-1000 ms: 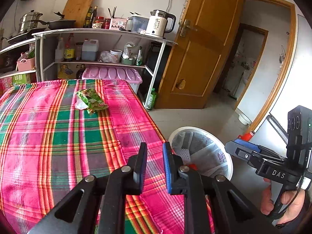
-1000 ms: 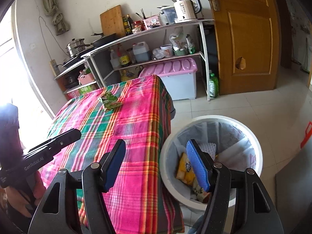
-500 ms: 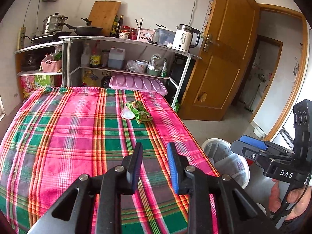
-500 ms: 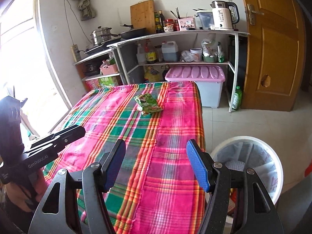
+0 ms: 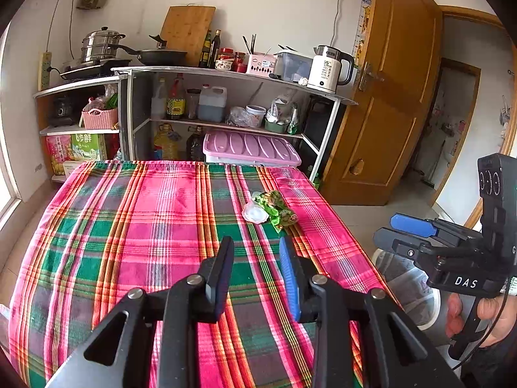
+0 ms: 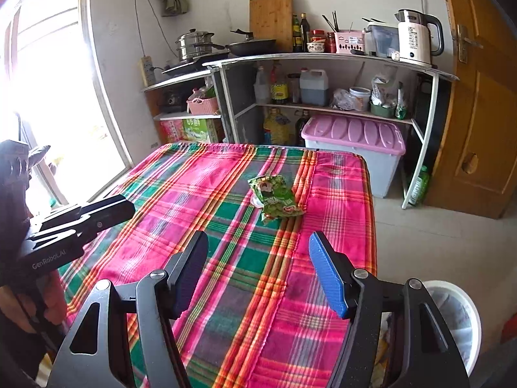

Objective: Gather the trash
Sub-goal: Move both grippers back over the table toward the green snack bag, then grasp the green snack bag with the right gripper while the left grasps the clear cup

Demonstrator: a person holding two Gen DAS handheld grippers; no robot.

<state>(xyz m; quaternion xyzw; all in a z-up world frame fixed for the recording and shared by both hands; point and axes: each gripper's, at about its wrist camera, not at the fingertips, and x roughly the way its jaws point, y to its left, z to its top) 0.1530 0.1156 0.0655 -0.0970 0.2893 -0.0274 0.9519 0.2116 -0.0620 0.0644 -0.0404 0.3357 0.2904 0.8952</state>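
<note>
From where I sit, one piece of trash is left on the desk (image 6: 226, 258): a crumpled green snack wrapper (image 6: 278, 199) with a small white plastic bit (image 5: 255, 214) touching it on the window side. Both lie on the plaid cloth toward the far end of the desk, on the side nearer the door. The white bin (image 6: 452, 317) stands on the floor just beside the near corner of the desk; I can't make out its contents from here, so I can't say how much has gone in. I'd judge the job unfinished: wrapper and plastic bit need picking up and dropping in the bin.

My right tool (image 6: 258, 268) hangs over the near part of the desk, spread wide, holding nothing, with the wrapper well beyond its tips. My left tool (image 5: 255, 278) is parted only narrowly, also empty and touching nothing, over the near part of the desk and short of the wrapper.
</note>
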